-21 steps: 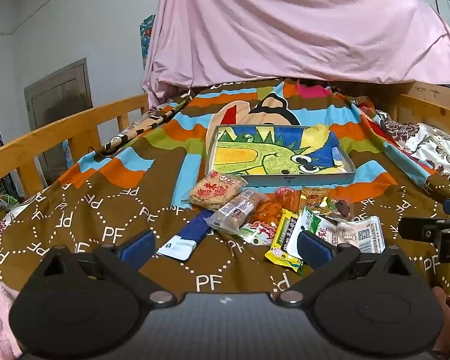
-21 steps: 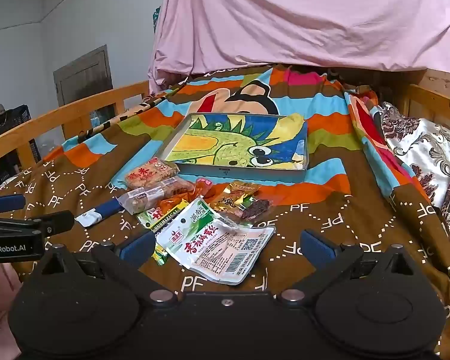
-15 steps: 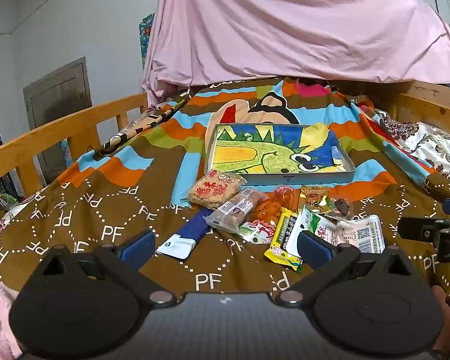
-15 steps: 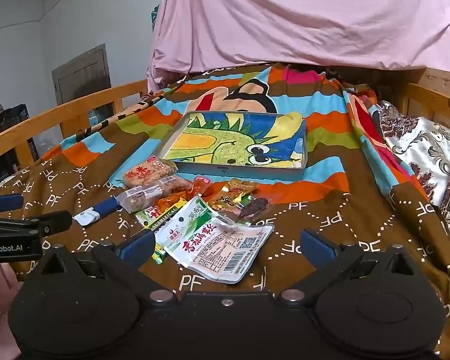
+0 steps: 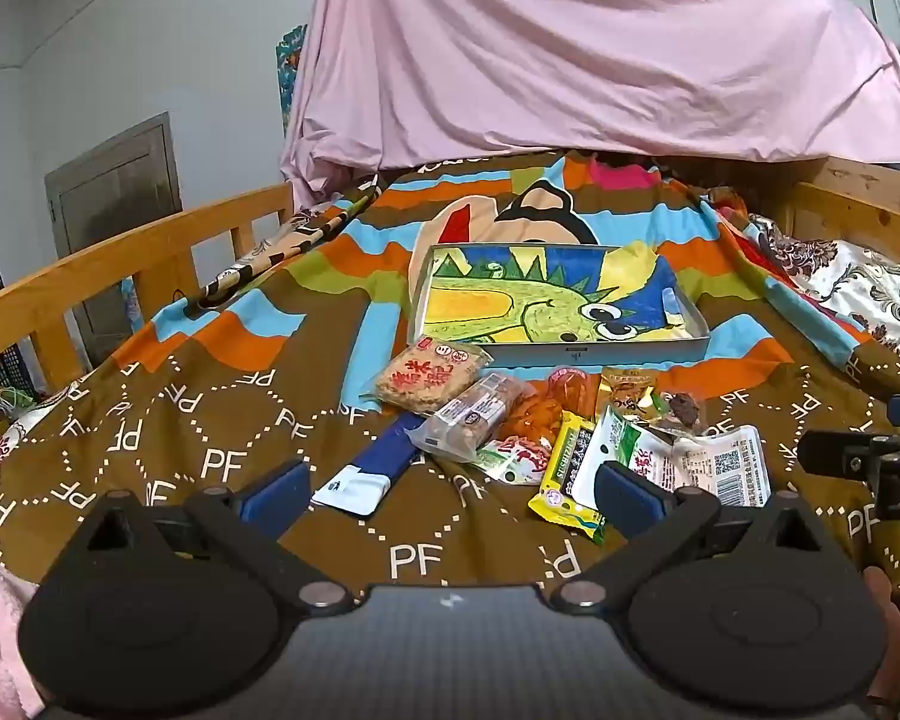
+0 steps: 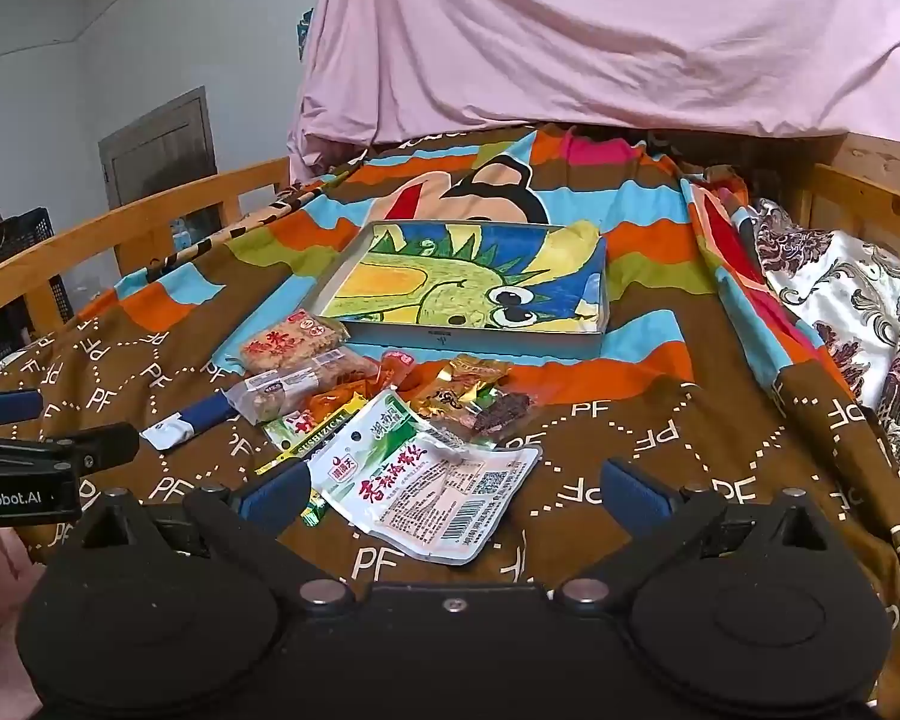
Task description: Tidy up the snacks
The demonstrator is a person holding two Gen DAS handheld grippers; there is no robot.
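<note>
Several snack packets lie in a loose pile on the brown blanket: a rice cracker pack point(image 5: 429, 373) point(image 6: 291, 343), a clear-wrapped bar point(image 5: 471, 417), a blue-and-white sachet point(image 5: 372, 465) point(image 6: 189, 420), a yellow-green strip point(image 5: 567, 474) and a large white-green packet point(image 5: 678, 461) point(image 6: 423, 477). Behind them sits a shallow tray with a dinosaur picture point(image 5: 561, 354) point(image 6: 480, 339), nothing in it. My left gripper point(image 5: 450, 495) is open just short of the pile. My right gripper point(image 6: 453, 495) is open with the white-green packet lying below its gap, untouched.
Wooden bed rails point(image 5: 120, 264) point(image 6: 852, 192) run along both sides. A pink sheet point(image 5: 570, 48) hangs behind the bed. A floral cloth point(image 6: 840, 294) is bunched at the right. A dark crate point(image 6: 6, 252) stands beyond the left rail.
Both views have shifted only slightly; the pile and tray sit a touch lower and nearer in frame. Both grippers stay wide apart and nothing on the blanket has moved.
</note>
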